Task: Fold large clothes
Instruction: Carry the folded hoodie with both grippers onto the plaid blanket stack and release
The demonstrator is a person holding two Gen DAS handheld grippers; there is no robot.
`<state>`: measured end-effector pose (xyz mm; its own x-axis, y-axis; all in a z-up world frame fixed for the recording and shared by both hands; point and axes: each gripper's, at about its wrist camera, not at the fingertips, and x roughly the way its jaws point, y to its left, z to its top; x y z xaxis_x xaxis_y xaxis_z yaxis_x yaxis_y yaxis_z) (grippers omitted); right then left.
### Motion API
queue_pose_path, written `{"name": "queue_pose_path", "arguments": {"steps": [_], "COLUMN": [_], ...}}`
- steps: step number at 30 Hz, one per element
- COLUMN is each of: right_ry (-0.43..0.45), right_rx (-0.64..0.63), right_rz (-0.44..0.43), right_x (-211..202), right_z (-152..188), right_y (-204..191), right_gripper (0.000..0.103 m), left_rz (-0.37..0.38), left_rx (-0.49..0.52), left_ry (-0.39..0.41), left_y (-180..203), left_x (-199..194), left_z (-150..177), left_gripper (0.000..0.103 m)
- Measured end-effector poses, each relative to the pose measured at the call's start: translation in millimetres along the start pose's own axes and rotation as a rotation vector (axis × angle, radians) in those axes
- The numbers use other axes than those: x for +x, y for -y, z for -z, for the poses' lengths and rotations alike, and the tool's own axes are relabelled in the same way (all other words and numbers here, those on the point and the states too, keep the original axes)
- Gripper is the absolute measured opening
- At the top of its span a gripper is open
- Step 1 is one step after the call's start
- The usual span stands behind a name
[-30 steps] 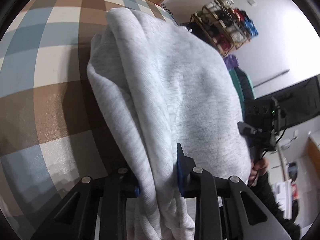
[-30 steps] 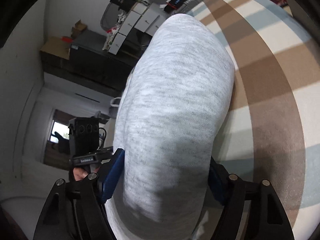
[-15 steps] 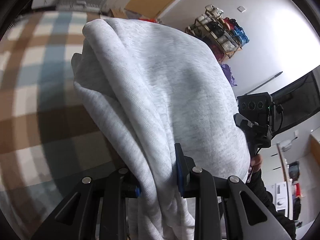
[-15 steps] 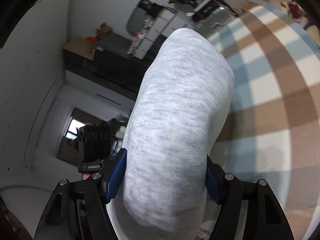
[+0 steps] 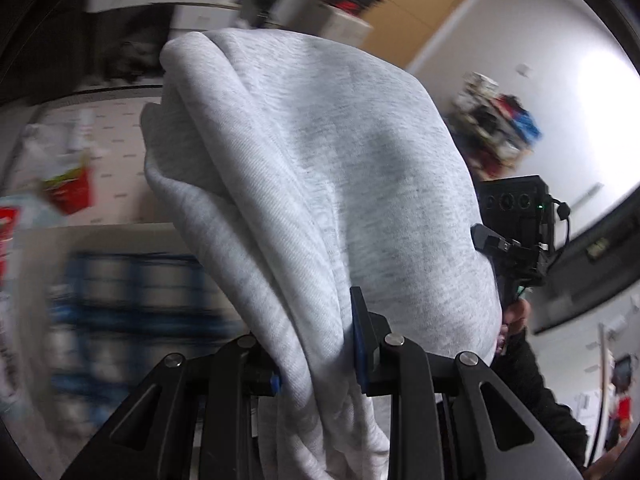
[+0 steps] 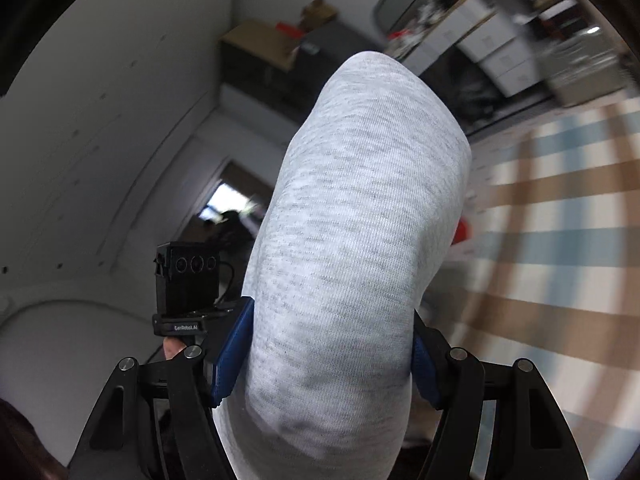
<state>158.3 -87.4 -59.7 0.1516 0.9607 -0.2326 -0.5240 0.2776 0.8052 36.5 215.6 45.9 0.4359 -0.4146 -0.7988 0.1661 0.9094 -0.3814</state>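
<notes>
Grey garment point(image 5: 320, 200) held up by both grippers

Left gripper point(image 5: 316, 364) pinches bunched folds — right gripper point(image 6: 332, 360) clamps a thick roll beside it.

Plaid surface point(image 6: 560, 216) — brown, blue, white — blurred.

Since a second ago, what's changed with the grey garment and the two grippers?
Both grippers swung up and away from the checked cloth: in the left wrist view it has dropped out of sight, replaced by blurred shelves and wall; in the right wrist view it slid to the right edge. Unchanged: the left gripper and right gripper both still clamp the grey garment.
</notes>
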Motion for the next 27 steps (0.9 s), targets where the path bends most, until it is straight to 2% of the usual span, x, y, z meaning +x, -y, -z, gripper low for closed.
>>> {"name": "queue_pose_path", "arguments": {"steps": [2, 4, 6, 7, 8, 9, 11, 12, 13, 14, 15, 16, 18, 20, 22, 23, 24, 26, 27], "right_ry": [-0.037, -0.065, -0.100, -0.116, -0.143, -0.174, -0.297, -0.348, -0.353, -0.333, -0.350, -0.354, -0.360, -0.358, -0.326, -0.308, -0.291, -0.270, -0.272], "right_rx": [0.016, 0.062, 0.137, 0.163, 0.177, 0.189, 0.214, 0.200, 0.184, 0.163, 0.104, 0.036, -0.209, -0.371, -0.408, -0.420, -0.441, -0.509, -0.517], "right_rz": [-0.045, -0.091, -0.129, -0.129, -0.107, -0.077, 0.062, 0.124, 0.136, 0.101, 0.127, 0.173, 0.340, 0.440, 0.431, 0.412, 0.409, 0.435, 0.430], "right_x": [54, 105, 158, 179, 200, 218, 259, 270, 272, 267, 262, 257, 242, 231, 226, 226, 227, 244, 257], "right_z": [-3, 1, 16, 25, 36, 44, 74, 85, 92, 92, 88, 85, 80, 79, 65, 60, 58, 58, 61], "right_y": [-6, -1, 13, 20, 29, 38, 65, 74, 79, 77, 68, 58, 25, 0, -9, -19, -28, -48, -55], "right_gripper": [0.070, 0.070, 0.070, 0.070, 0.070, 0.070, 0.070, 0.071, 0.072, 0.072, 0.072, 0.072, 0.072, 0.072, 0.072, 0.072, 0.072, 0.072, 0.072], "left_rz": [-0.060, -0.090, -0.122, -0.147, -0.170, -0.185, -0.211, -0.157, -0.103, -0.041, -0.007, -0.001, -0.054, -0.112, -0.204, -0.235, -0.243, -0.224, -0.205], "left_rx": [-0.036, -0.079, -0.128, -0.172, -0.216, -0.265, -0.345, -0.380, -0.420, -0.458, -0.469, -0.468, -0.460, -0.481, -0.475, -0.435, -0.394, -0.316, -0.290], "left_ry": [0.006, 0.029, 0.023, 0.002, -0.035, -0.073, -0.146, -0.148, -0.099, -0.052, -0.032, -0.011, 0.008, 0.046, 0.124, 0.164, 0.188, 0.245, 0.258], "left_y": [-40, -74, -116, -136, -167, -181, -229, -252, -269, -281, -288, -294, -303, -295, -267, -250, -225, -191, -188], "left_x": [-23, -35, -29, -14, 7, 32, 69, 81, 80, 74, 68, 58, 37, 15, -7, -20, -22, -31, -33], "left_z": [-1, -2, 2, 5, 14, 20, 44, 56, 64, 69, 72, 75, 83, 87, 92, 93, 84, 91, 95], "left_gripper": [0.021, 0.020, 0.020, 0.020, 0.020, 0.022, 0.024, 0.037, 0.040, 0.040, 0.040, 0.041, 0.043, 0.043, 0.043, 0.043, 0.043, 0.043, 0.043]}}
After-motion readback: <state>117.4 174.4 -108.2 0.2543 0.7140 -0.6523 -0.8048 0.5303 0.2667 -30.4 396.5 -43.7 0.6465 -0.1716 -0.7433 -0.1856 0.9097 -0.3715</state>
